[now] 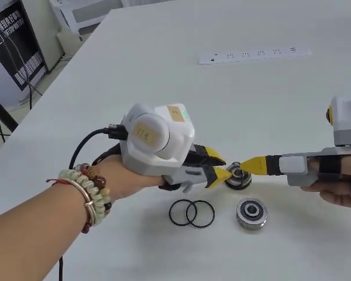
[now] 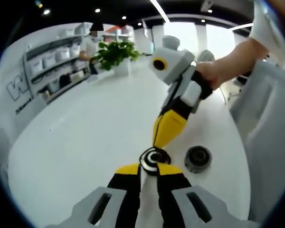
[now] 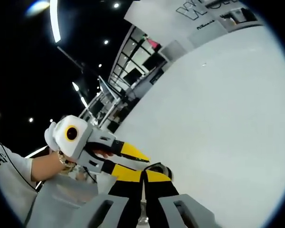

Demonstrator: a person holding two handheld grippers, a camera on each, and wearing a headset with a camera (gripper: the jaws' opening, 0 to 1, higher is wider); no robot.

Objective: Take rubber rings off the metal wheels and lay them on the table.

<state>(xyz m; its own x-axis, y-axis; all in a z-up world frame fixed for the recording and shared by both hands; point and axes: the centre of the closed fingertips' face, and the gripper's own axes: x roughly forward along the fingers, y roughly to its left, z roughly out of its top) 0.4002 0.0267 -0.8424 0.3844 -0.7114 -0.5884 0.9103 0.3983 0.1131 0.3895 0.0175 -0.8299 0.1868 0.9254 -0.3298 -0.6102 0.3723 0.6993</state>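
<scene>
Left tongs (image 1: 225, 168) grip a wheel (image 1: 240, 177); wall lettering (image 2: 19, 90) beyond begins "W".

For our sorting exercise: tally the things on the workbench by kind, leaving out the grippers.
Metal wheel: 2
Loose rubber ring: 2
Power strip: 1
Total: 5

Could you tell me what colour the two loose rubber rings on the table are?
The rubber rings are black, clearest in the head view.
</scene>
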